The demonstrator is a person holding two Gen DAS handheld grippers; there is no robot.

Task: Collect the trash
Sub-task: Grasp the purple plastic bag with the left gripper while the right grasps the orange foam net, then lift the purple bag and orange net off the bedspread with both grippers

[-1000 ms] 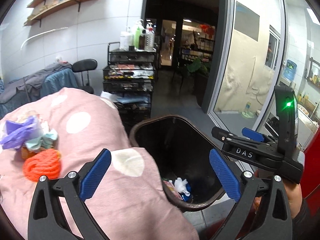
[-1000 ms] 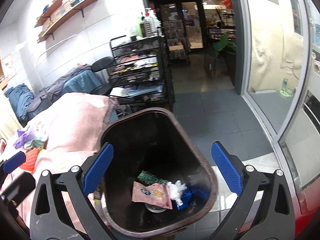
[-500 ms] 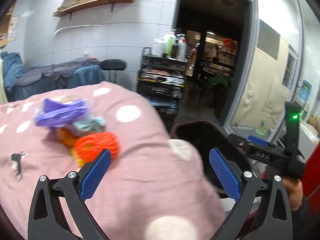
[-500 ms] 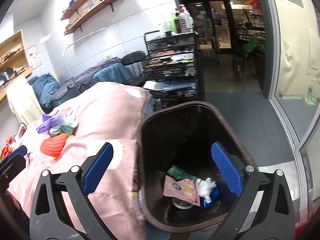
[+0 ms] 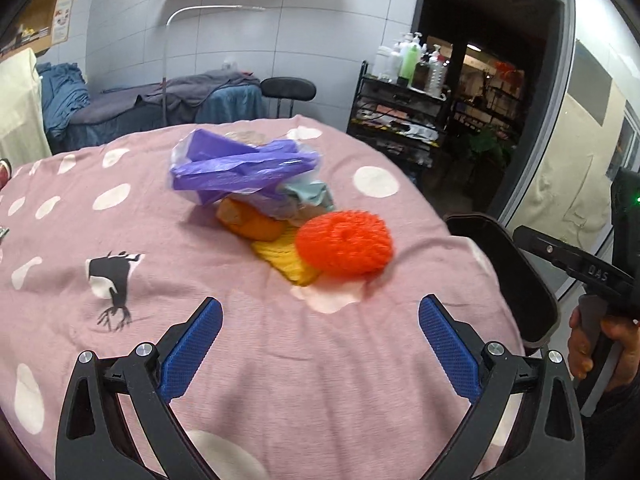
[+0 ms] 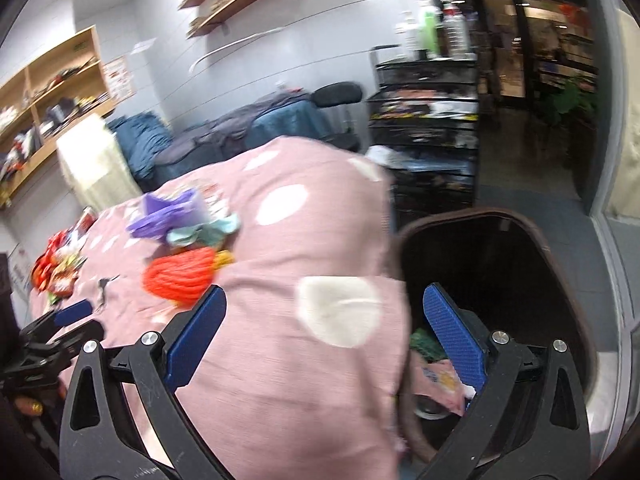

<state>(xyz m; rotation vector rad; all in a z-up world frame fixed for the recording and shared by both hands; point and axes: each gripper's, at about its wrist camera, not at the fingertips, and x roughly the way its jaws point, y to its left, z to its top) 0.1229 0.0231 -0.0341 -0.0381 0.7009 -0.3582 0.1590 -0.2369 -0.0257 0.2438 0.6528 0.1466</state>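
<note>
The left gripper (image 5: 320, 344) is hovering low over the pink dotted cloth (image 5: 224, 304) with its blue pads spread wide and nothing between them, a spacing that looks chosen to straddle a bulky piece. Just ahead of it, the trash is sitting bunched in one heap on the cloth: an orange mesh scrubber (image 5: 344, 245) nearest, a yellow piece (image 5: 286, 261) tucked under its edge, and a crumpled purple bag (image 5: 240, 172) lying over the rest behind. The scrubber is probably the easiest first grab, being closest and uncovered.

The right gripper (image 6: 322, 342) is also gaping and carrying nothing, hanging over the cloth's edge beside the dark bin (image 6: 532, 280). The bin is standing right against the table edge, likely so each drop is a short swing; wrappers are already lying at its bottom. More red wrappers (image 6: 54, 270) are waiting farther along the cloth.
</note>
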